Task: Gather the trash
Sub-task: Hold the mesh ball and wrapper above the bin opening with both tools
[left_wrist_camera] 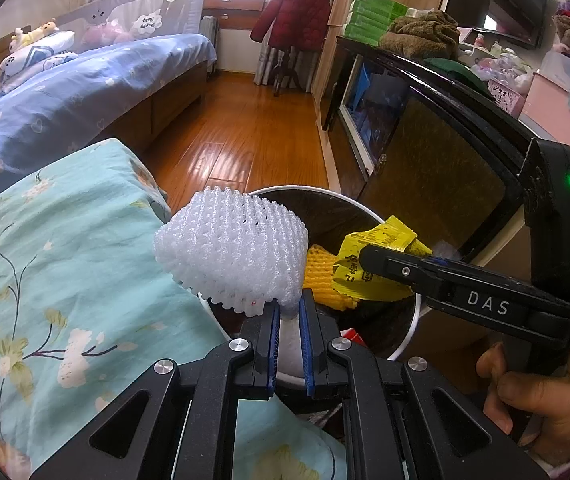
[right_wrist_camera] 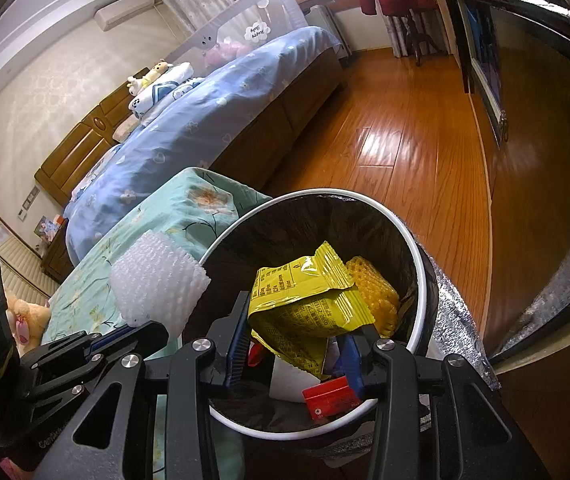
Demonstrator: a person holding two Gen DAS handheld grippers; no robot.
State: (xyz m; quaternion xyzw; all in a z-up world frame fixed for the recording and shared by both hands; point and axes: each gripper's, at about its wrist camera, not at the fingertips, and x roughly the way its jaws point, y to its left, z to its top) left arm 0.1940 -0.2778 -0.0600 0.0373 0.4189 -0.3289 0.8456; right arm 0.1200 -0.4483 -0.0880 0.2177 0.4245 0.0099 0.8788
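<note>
Left wrist view: the left tool (left_wrist_camera: 290,312) is closed on the stem of a white foam mesh fruit sleeve (left_wrist_camera: 231,254), centre frame, held over the near rim of the round white-rimmed trash bin with black liner (left_wrist_camera: 317,200). The right tool (left_wrist_camera: 369,256) enters from the right edge, its tip clamping a crumpled yellow printed snack wrapper (left_wrist_camera: 381,240); the holder's hand (left_wrist_camera: 541,396) shows at lower right, which the other view does not give.

Right wrist view: the right tool (right_wrist_camera: 295,344) grips the wrapper (right_wrist_camera: 309,300) above the bin (right_wrist_camera: 417,280) opening. Only here are the bin contents visible: one yellow foam mesh sleeve (right_wrist_camera: 377,292), one red card packet (right_wrist_camera: 331,398), one white item, unclear. The white sleeve (right_wrist_camera: 157,284) sits left of the rim, the left tool (right_wrist_camera: 105,344) below it.

Room: teal floral cloth-covered surface (left_wrist_camera: 57,264) at left, touching the bin; blue-quilted bed (left_wrist_camera: 85,84) upper left; wooden plank floor (left_wrist_camera: 245,136); dark cabinet (left_wrist_camera: 437,152) at right; one red jacket (left_wrist_camera: 293,16) hanging at top.

Count: two tools, two mesh sleeves, one wrapper, one bin.
</note>
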